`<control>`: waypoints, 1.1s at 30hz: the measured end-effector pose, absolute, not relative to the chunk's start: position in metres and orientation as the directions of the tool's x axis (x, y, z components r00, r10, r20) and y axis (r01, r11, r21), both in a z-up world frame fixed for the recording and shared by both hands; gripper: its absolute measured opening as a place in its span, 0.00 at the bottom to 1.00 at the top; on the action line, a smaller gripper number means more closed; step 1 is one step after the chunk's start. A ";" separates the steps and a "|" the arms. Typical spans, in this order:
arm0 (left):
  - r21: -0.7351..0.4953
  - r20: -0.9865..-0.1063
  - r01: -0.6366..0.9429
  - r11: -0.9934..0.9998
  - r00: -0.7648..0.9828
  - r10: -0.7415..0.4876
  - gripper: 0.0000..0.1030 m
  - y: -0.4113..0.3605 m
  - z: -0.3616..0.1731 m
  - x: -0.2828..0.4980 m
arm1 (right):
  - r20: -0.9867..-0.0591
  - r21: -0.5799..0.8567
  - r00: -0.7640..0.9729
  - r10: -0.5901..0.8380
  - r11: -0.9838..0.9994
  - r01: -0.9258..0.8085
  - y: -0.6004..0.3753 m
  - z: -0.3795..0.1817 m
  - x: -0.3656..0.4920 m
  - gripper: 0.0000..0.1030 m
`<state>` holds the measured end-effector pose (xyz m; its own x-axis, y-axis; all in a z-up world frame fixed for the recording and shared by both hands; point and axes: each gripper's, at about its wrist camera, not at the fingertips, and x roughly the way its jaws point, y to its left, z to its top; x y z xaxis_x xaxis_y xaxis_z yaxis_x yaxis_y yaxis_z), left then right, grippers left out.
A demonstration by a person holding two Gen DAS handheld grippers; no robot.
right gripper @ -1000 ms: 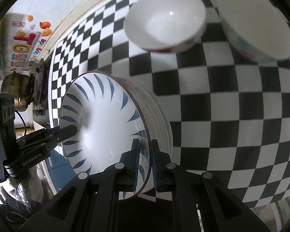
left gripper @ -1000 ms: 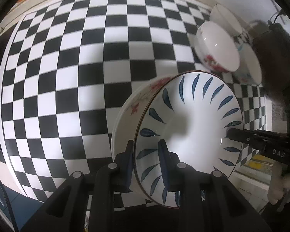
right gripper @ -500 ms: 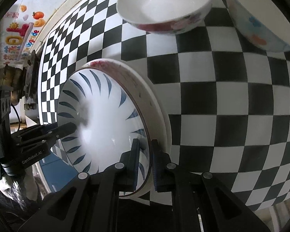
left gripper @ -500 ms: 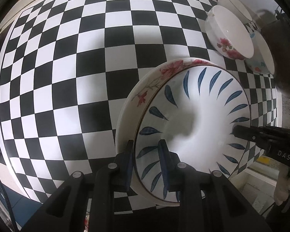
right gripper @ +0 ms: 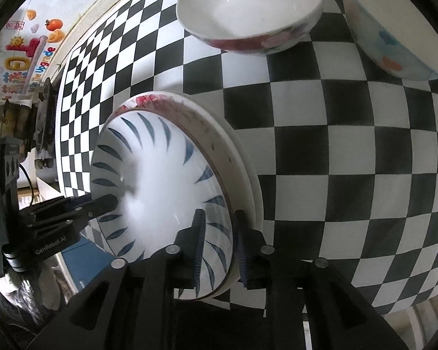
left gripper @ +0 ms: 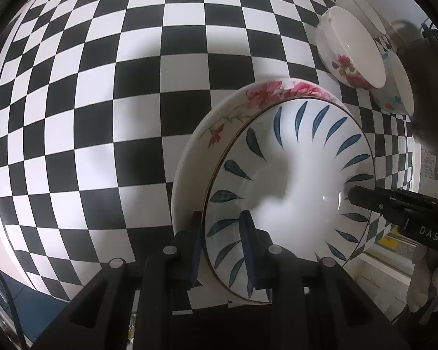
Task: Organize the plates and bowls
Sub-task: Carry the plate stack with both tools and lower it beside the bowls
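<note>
A white plate with blue leaf marks (left gripper: 295, 175) lies on top of a white plate with pink flowers (left gripper: 219, 122) on the checkered table. My left gripper (left gripper: 222, 233) is shut on the near rim of the blue-leaf plate. My right gripper (right gripper: 219, 233) is shut on the opposite rim of the same plate (right gripper: 160, 180); the pink-flower plate (right gripper: 227, 151) shows under it. Each gripper's fingers show in the other view, the right one (left gripper: 365, 198) and the left one (right gripper: 102, 204). The plates sit low, at or just above the cloth.
Three bowls stand beyond the plates: a white bowl with red flowers (left gripper: 350, 49) (right gripper: 248, 11), a pale bowl with blue and orange flowers (left gripper: 394, 93) (right gripper: 394, 29), and a white one behind (left gripper: 362, 3). The black-and-white checkered cloth (left gripper: 131, 87) covers the table. A kettle (right gripper: 5, 122) stands at the far left.
Both grippers, holding the blue-leaf plate, have moved down and closer to the table with the pink-flower plate under it. The bowls now look nearer in the right wrist view.
</note>
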<state>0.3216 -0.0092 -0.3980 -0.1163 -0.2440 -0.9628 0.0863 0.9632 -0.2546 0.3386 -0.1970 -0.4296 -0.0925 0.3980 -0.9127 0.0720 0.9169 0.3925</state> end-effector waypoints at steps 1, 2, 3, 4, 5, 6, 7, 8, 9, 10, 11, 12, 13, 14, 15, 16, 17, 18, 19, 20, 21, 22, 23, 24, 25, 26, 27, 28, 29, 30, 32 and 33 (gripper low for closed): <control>-0.257 -0.962 0.084 0.963 -0.119 -0.247 0.22 -0.009 -0.398 0.322 | -0.911 0.395 -0.097 0.401 0.916 0.074 -0.197 -0.430 0.339 0.24; -0.262 -0.960 0.079 0.962 -0.123 -0.252 0.22 -0.008 -0.399 0.322 | -0.911 0.394 -0.102 0.400 0.916 0.074 -0.197 -0.430 0.339 0.25; -0.268 -0.958 0.074 0.961 -0.129 -0.257 0.22 -0.008 -0.399 0.321 | -0.907 0.400 -0.107 0.406 0.913 0.075 -0.197 -0.430 0.339 0.27; -0.272 -0.956 0.069 0.960 -0.132 -0.261 0.22 -0.007 -0.400 0.322 | -0.904 0.407 -0.110 0.413 0.910 0.077 -0.198 -0.430 0.340 0.30; -0.276 -0.955 0.065 0.959 -0.135 -0.265 0.22 -0.005 -0.401 0.322 | -0.901 0.413 -0.111 0.420 0.907 0.083 -0.199 -0.430 0.340 0.32; -0.278 -0.953 0.061 0.959 -0.139 -0.268 0.22 -0.005 -0.401 0.322 | -0.897 0.420 -0.112 0.428 0.903 0.092 -0.200 -0.430 0.341 0.32; -0.279 -0.953 0.059 0.958 -0.140 -0.269 0.22 -0.003 -0.402 0.322 | -0.894 0.424 -0.113 0.433 0.901 0.095 -0.201 -0.430 0.341 0.33; -0.279 -0.953 0.057 0.959 -0.140 -0.269 0.22 -0.001 -0.402 0.324 | -0.892 0.428 -0.112 0.438 0.898 0.101 -0.202 -0.429 0.341 0.33; -0.278 -0.954 0.057 0.959 -0.137 -0.268 0.22 -0.001 -0.402 0.325 | -0.890 0.431 -0.112 0.441 0.896 0.105 -0.204 -0.429 0.342 0.33; -0.276 -0.954 0.056 0.959 -0.135 -0.267 0.22 -0.001 -0.401 0.325 | -0.889 0.433 -0.113 0.444 0.895 0.110 -0.205 -0.429 0.342 0.33; -0.277 -0.954 0.054 0.959 -0.136 -0.268 0.22 0.002 -0.400 0.328 | -0.889 0.432 -0.115 0.443 0.895 0.109 -0.205 -0.428 0.341 0.33; -0.276 -0.954 0.053 0.960 -0.135 -0.267 0.22 0.002 -0.400 0.328 | -0.889 0.432 -0.114 0.443 0.895 0.109 -0.205 -0.427 0.341 0.33; -0.276 -0.954 0.053 0.960 -0.134 -0.267 0.22 0.006 -0.398 0.329 | -0.889 0.431 -0.116 0.443 0.895 0.111 -0.207 -0.427 0.340 0.33; -0.275 -0.955 0.053 0.960 -0.134 -0.266 0.22 0.007 -0.397 0.330 | -0.889 0.430 -0.121 0.441 0.896 0.110 -0.207 -0.427 0.340 0.33; -0.272 -0.955 0.055 0.961 -0.134 -0.263 0.22 0.006 -0.397 0.329 | -0.890 0.428 -0.123 0.440 0.897 0.108 -0.206 -0.427 0.340 0.33; -0.267 -0.957 0.056 0.962 -0.134 -0.258 0.22 0.005 -0.396 0.329 | -0.891 0.425 -0.125 0.436 0.899 0.106 -0.206 -0.427 0.340 0.33; -0.264 -0.957 0.057 0.963 -0.135 -0.255 0.22 0.004 -0.396 0.329 | -0.893 0.422 -0.126 0.433 0.901 0.106 -0.206 -0.427 0.340 0.33; -0.262 -0.958 0.057 0.963 -0.137 -0.253 0.22 0.003 -0.396 0.328 | -0.894 0.418 -0.128 0.429 0.902 0.106 -0.205 -0.426 0.340 0.33; -0.262 -0.958 0.055 0.963 -0.138 -0.253 0.22 0.003 -0.397 0.328 | -0.896 0.414 -0.130 0.425 0.904 0.105 -0.205 -0.426 0.340 0.33; -0.261 -0.958 0.055 0.964 -0.139 -0.252 0.22 0.002 -0.397 0.327 | -0.897 0.410 -0.129 0.422 0.906 0.109 -0.205 -0.425 0.339 0.33; -0.257 -0.959 0.057 0.965 -0.137 -0.248 0.22 0.002 -0.396 0.326 | -0.899 0.407 -0.128 0.419 0.907 0.111 -0.206 -0.424 0.338 0.33; -0.254 -0.960 0.060 0.965 -0.135 -0.244 0.22 0.002 -0.396 0.325 | -0.902 0.400 -0.127 0.412 0.910 0.108 -0.205 -0.423 0.337 0.33; -0.250 -0.961 0.062 0.966 -0.133 -0.241 0.22 0.001 -0.395 0.325 | -0.906 0.393 -0.125 0.404 0.914 0.105 -0.204 -0.421 0.337 0.33; -0.247 -0.963 0.064 0.967 -0.130 -0.238 0.22 0.001 -0.394 0.324 | -0.911 0.384 -0.121 0.394 0.918 0.098 -0.202 -0.419 0.336 0.33; -0.245 -0.963 0.064 0.967 -0.129 -0.235 0.22 -0.001 -0.395 0.322 | -0.913 0.380 -0.119 0.389 0.920 0.095 -0.202 -0.419 0.336 0.33; -0.241 -0.965 0.065 0.968 -0.126 -0.231 0.22 -0.001 -0.394 0.321 | -0.915 0.376 -0.118 0.385 0.922 0.094 -0.201 -0.418 0.336 0.33; -0.235 -0.966 0.069 0.970 -0.122 -0.226 0.22 -0.003 -0.393 0.319 | -0.916 0.374 -0.115 0.383 0.923 0.094 -0.201 -0.417 0.336 0.33; -0.230 -0.968 0.072 0.970 -0.119 -0.221 0.22 -0.003 -0.392 0.317 | -0.917 0.373 -0.112 0.383 0.923 0.097 -0.201 -0.416 0.336 0.33; -0.224 -0.970 0.072 0.972 -0.114 -0.215 0.22 -0.004 -0.390 0.316 | -0.918 0.372 -0.108 0.381 0.923 0.097 -0.201 -0.415 0.336 0.33; -0.218 -0.972 0.073 0.973 -0.106 -0.210 0.22 -0.004 -0.387 0.315 | -0.919 0.371 -0.102 0.381 0.923 0.100 -0.201 -0.413 0.335 0.33; -0.205 -0.977 0.076 0.976 -0.084 -0.198 0.22 -0.005 -0.381 0.311 | -0.921 0.371 -0.093 0.379 0.924 0.097 -0.201 -0.409 0.334 0.33; -0.203 -0.978 0.075 0.976 -0.074 -0.197 0.22 -0.005 -0.376 0.310 | -0.924 0.365 -0.085 0.372 0.926 0.094 -0.201 -0.405 0.333 0.33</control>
<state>0.3096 -0.0050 -0.3764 -0.0737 -0.1975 -0.9775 0.0751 0.9763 -0.2029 0.3333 -0.2008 -0.4052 -0.0854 0.3723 -0.9242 0.0935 0.9265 0.3645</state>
